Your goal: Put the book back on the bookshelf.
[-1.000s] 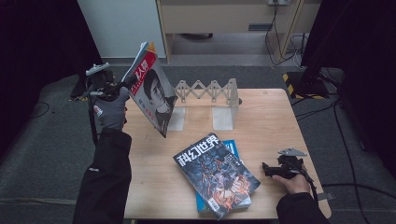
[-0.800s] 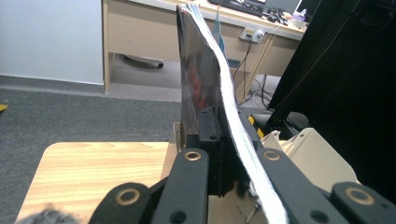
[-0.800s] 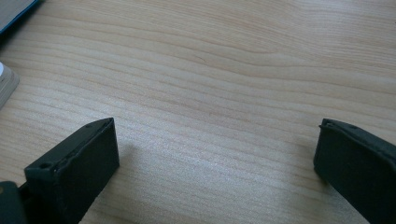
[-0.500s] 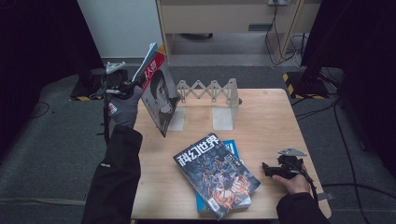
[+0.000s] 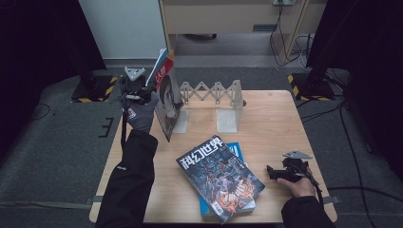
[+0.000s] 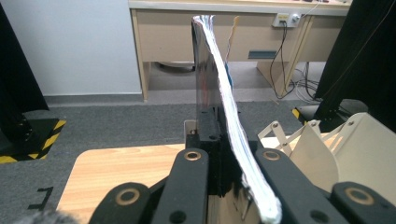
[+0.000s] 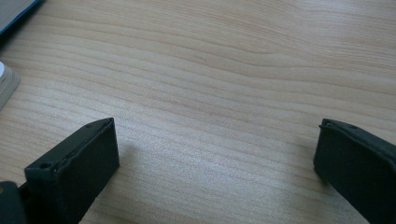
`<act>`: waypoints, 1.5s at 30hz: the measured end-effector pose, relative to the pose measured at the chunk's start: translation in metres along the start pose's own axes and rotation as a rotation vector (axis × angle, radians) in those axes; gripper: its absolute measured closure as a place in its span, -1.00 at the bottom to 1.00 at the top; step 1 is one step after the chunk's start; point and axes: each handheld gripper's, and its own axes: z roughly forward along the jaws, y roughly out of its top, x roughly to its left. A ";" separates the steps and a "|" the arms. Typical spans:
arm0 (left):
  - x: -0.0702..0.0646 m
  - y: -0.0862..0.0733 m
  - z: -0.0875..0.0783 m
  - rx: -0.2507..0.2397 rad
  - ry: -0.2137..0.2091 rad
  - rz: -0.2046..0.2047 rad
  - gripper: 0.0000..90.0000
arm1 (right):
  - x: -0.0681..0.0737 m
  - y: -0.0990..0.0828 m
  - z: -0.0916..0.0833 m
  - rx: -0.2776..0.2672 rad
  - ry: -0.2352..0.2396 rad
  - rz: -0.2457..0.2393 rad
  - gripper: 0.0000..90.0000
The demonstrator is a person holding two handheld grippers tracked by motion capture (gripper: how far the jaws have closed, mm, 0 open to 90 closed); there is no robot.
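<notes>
The left gripper (image 5: 142,90), in the upper left of the high view, is clamped on a magazine (image 5: 166,95) with a face on its cover and holds it upright, tilted a little, just beside the left end of the white expanding book rack (image 5: 214,95) near the far edge of the wooden table (image 5: 271,123). In the left gripper view the magazine (image 6: 219,93) rises edge-on from the middle of the frame between the black jaws, its pages fanning slightly toward the top, and the rack's pale dividers (image 6: 327,149) stand at the lower right. The step in hand looks like carrying this magazine to the rack to stand it in a slot. The next move calls for lining the bottom edge up with the gap between two dividers, lowering until it rests on the table, and only then letting go, since a floppy magazine could slump if released early; from the high view it is hard to tell whether its lower corner already touches the table. The right gripper (image 5: 280,172) rests at the lower right with its jaws spread wide over bare wood (image 7: 210,93), holding nothing. Two more magazines lie stacked in the lower centre, a dark science-fiction one (image 5: 221,175) on top of a blue one (image 5: 234,151), presumably next for the rack.
</notes>
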 end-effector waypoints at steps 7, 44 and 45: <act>0.001 -0.008 0.005 -0.005 0.037 0.024 0.92 | 0.001 0.000 0.001 -0.003 0.001 0.002 -0.99; 0.026 -0.027 -0.004 0.094 -0.060 -0.014 0.69 | 0.002 0.001 0.001 -0.003 0.007 -0.006 -0.99; 0.027 -0.024 -0.002 0.111 -0.062 -0.015 0.65 | 0.002 0.001 0.001 -0.003 0.008 -0.006 -0.99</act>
